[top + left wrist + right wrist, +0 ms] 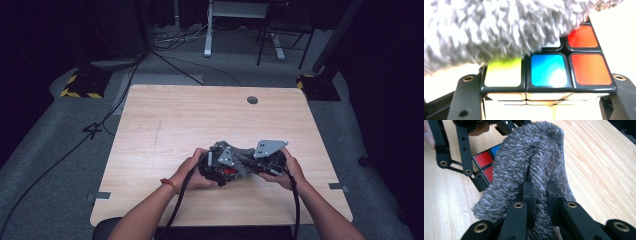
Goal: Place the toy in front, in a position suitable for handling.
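My left gripper (pixel 544 105) is clamped on the puzzle cube (pixel 549 72), jaws on opposite sides. My right gripper (pixel 540 195) pinches a fold of the grey fuzzy cloth (pixel 534 162). On the high view both sit near the table's (pixel 165 115) 6 o'clock edge, cube (pixel 227 172) left, cloth (pixel 244 162) running 9-to-3 between the tongs. The cloth drapes over the cube's top, hiding most of that face; blue, orange and yellow-white tiles stay exposed. Round grommet hole (pixel 252 100) at 12 o'clock, well apart. Chair and desk legs (pixel 208 30) beyond.
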`<action>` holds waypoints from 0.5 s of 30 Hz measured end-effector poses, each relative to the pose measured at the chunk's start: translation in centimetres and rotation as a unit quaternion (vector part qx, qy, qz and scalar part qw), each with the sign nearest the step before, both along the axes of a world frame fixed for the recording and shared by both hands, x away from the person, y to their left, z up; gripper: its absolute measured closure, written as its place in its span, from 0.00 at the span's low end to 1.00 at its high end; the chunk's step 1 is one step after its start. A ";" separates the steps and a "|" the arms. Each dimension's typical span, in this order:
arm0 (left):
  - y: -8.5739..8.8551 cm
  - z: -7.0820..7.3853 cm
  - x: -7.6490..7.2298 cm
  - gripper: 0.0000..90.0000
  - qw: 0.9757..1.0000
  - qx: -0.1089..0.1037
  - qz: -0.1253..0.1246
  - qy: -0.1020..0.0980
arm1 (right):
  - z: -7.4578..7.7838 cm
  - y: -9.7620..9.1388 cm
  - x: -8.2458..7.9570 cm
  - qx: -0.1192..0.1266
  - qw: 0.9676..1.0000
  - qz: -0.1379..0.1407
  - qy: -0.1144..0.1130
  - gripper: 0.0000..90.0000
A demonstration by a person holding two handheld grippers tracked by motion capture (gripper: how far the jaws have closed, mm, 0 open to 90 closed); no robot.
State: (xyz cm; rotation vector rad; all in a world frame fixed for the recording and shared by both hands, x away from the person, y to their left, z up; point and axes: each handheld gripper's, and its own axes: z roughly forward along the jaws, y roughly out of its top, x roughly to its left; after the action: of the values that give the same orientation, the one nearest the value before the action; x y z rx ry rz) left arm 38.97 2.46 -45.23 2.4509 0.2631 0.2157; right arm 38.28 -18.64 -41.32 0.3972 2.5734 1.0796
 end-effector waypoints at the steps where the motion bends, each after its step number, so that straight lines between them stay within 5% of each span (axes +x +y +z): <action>1: -0.1 0.0 0.0 0.38 1.000 0.000 0.002 0.001 | 0.0 -0.1 0.0 0.004 1.000 0.000 0.001 0.90; 6: -0.4 0.0 -0.2 0.38 1.000 0.004 -0.006 -0.006 | 0.7 0.7 -1.0 0.003 1.000 0.016 -0.016 0.90; 15: -0.5 -0.3 -0.2 0.38 1.000 0.005 0.000 -0.006 | 0.8 2.4 -2.0 0.011 0.999 0.047 -0.010 0.90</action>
State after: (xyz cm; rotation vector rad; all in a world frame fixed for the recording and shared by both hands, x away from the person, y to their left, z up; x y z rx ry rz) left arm 38.78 1.93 -45.50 2.4587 0.2568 0.2322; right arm 36.31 -16.28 -40.57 0.2705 2.5879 1.1390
